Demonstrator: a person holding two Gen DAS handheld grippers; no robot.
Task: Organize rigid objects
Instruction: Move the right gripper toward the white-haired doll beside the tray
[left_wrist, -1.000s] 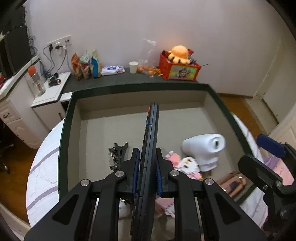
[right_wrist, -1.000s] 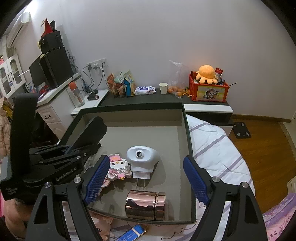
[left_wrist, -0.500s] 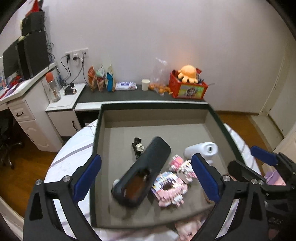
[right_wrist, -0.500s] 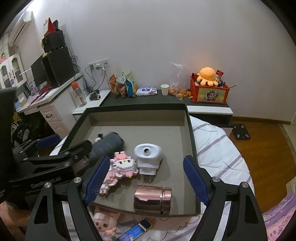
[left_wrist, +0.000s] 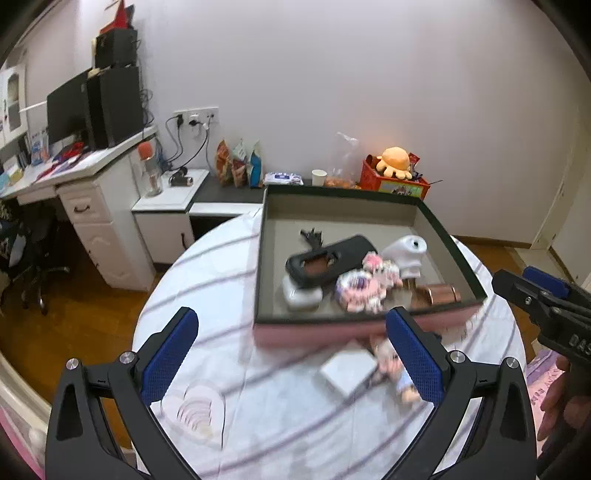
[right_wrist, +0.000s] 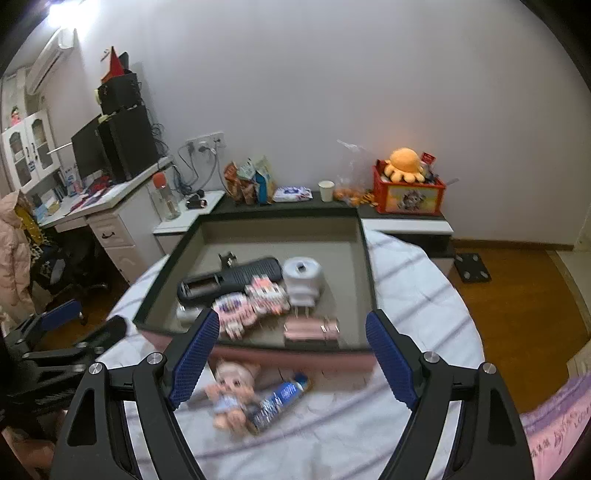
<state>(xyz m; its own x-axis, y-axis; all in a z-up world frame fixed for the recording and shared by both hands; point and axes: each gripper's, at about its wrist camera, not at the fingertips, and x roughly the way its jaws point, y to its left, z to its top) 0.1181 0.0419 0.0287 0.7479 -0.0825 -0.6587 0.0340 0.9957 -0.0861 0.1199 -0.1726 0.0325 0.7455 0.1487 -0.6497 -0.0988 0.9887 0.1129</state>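
Note:
A dark-rimmed tray (left_wrist: 332, 192) (right_wrist: 280, 216) on the striped cloth holds a black case (left_wrist: 325, 260) (right_wrist: 236, 280), a white plug adapter (left_wrist: 404, 249) (right_wrist: 303, 277), a pink block figure (left_wrist: 365, 282) (right_wrist: 255, 299), a rose-gold cylinder (left_wrist: 439, 293) (right_wrist: 312, 328) and a black clip (left_wrist: 312, 236). My left gripper (left_wrist: 291, 314) hangs before the tray's near wall, its jaws opening with nothing between them. To the right, my right gripper (right_wrist: 292, 314) stands open and empty above a small doll (right_wrist: 232, 391) and a blue tube (right_wrist: 280, 398) outside the tray.
A white flat box (left_wrist: 349, 371) lies on the cloth beside the doll. Behind the tray runs a dark shelf (right_wrist: 295, 205) with snack bags, a paper cup and a red box with an orange plush (right_wrist: 404, 162). A white desk (left_wrist: 92, 206) stands at the left.
My left gripper opened and let go of the black case, which now lies flat in the tray. Both grippers pulled back from the tray, so the doll and tube came into view.

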